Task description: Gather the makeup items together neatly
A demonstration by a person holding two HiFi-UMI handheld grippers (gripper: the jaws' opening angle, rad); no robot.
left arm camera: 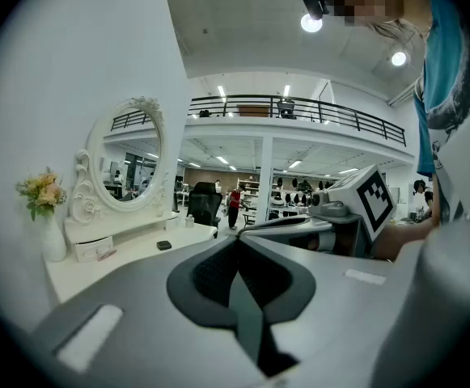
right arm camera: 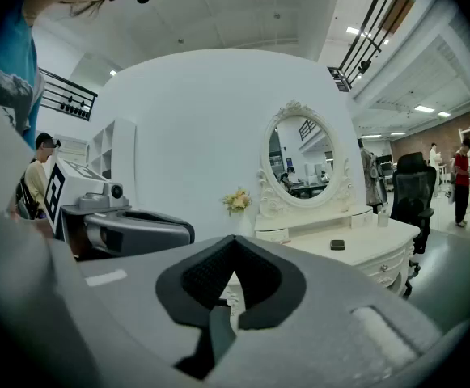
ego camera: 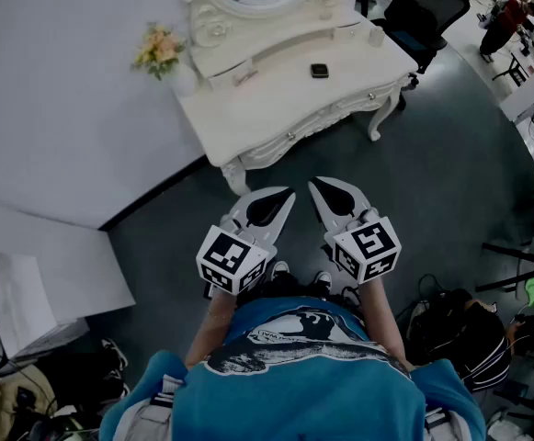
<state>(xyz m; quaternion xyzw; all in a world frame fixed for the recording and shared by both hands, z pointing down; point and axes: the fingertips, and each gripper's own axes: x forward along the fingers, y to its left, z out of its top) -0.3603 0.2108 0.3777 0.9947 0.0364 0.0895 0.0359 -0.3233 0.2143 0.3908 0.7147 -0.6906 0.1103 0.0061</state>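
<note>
Though cropped overhead, mirror (right arm camera: 302,156) whole, compact (right arm camera: 337,245) perhaps

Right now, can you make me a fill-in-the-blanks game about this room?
The left tool and the right tool are both ____ and hold nothing.
The small black box lies on the white ____.
The flowers stand in a white ____ beside the mirror.
Missing words: shut; table; vase.
</note>
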